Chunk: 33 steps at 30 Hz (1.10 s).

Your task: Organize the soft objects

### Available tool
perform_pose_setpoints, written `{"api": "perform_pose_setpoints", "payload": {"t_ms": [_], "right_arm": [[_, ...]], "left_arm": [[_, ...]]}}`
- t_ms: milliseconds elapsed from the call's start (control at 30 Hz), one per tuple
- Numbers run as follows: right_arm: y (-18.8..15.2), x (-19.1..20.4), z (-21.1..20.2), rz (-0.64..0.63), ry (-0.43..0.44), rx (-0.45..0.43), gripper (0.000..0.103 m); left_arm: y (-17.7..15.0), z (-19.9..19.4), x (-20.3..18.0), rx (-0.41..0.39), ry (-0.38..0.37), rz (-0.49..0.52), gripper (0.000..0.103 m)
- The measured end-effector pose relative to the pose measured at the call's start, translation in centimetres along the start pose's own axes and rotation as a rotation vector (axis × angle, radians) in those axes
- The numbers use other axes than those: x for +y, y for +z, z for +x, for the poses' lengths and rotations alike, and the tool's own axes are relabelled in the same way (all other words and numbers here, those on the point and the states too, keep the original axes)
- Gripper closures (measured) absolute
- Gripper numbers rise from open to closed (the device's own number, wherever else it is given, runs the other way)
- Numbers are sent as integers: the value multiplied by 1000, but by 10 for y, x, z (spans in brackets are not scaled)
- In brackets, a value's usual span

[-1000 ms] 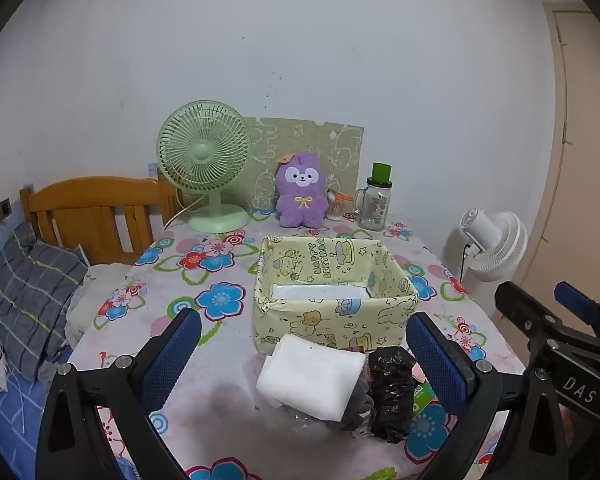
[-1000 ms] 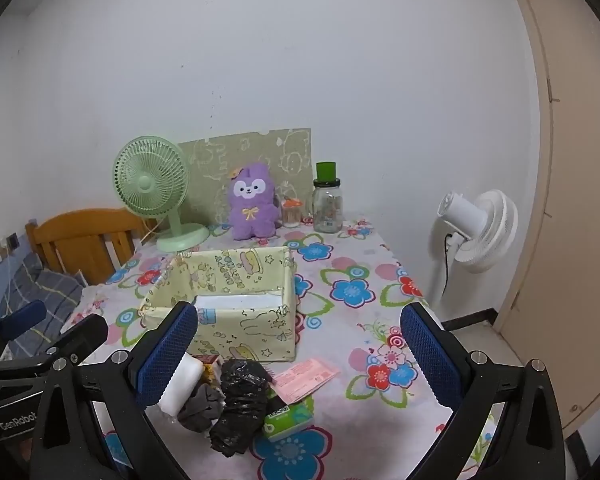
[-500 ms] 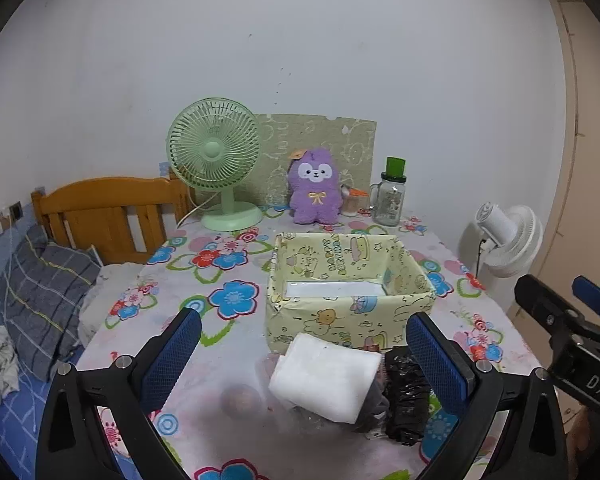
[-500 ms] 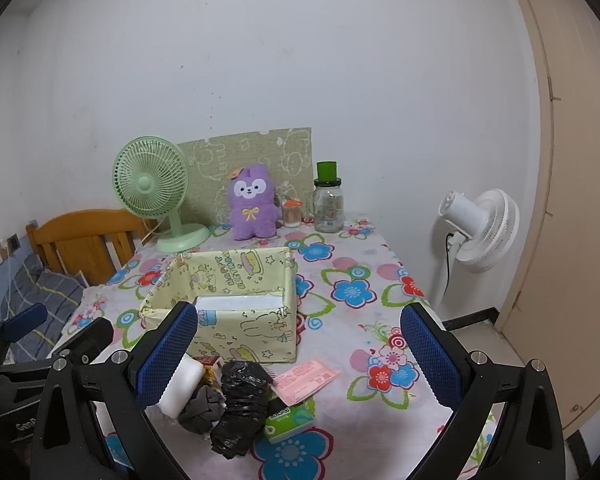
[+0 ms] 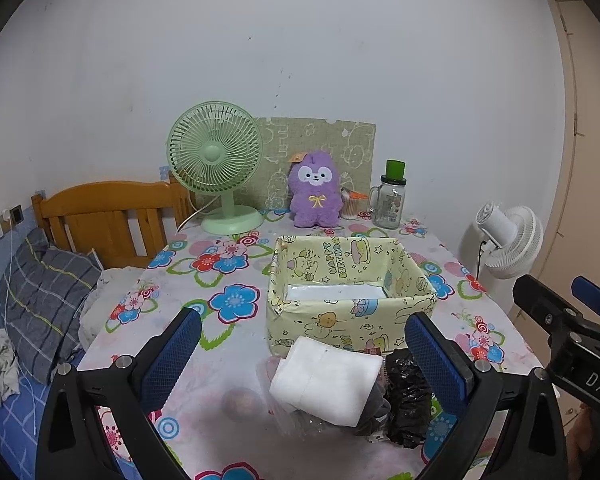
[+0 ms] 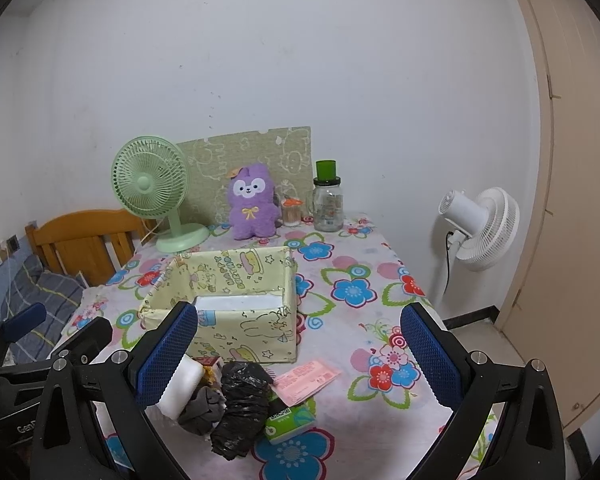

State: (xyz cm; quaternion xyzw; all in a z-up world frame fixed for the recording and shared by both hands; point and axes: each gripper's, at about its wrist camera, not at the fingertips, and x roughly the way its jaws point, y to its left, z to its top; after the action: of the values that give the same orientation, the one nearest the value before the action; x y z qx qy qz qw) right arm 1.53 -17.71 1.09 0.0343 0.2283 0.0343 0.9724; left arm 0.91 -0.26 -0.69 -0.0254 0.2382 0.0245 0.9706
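Note:
A yellow cartoon-print box (image 5: 350, 316) stands open in the middle of the flowered table; it also shows in the right wrist view (image 6: 224, 320). In front of it lie a folded white cloth (image 5: 326, 380), a crumpled black plastic bag (image 6: 240, 404), a grey cloth (image 6: 202, 404), a green tissue pack (image 6: 290, 420) and a pink packet (image 6: 306, 378). My left gripper (image 5: 302, 364) is open and empty, above the white cloth. My right gripper (image 6: 298, 356) is open and empty, above the pile.
At the back of the table stand a green desk fan (image 5: 216, 168), a purple plush toy (image 5: 315, 194) and a glass jar with a green lid (image 5: 390, 198). A wooden headboard (image 5: 108, 216) and bedding are to the left. A white floor fan (image 6: 480, 228) is to the right.
The left gripper has drifted left and slightly back, so the box and pile sit further right in its view. The right gripper has barely moved. Both stay open.

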Motion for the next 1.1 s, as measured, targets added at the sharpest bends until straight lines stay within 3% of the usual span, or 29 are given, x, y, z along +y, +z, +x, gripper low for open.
{"api": "perform_pose_setpoints", "payload": {"t_ms": [1100], "right_arm": [[1, -3, 4, 7, -10, 1, 1]], "left_arm": [[2, 0, 0, -7, -5, 3, 1]]}}
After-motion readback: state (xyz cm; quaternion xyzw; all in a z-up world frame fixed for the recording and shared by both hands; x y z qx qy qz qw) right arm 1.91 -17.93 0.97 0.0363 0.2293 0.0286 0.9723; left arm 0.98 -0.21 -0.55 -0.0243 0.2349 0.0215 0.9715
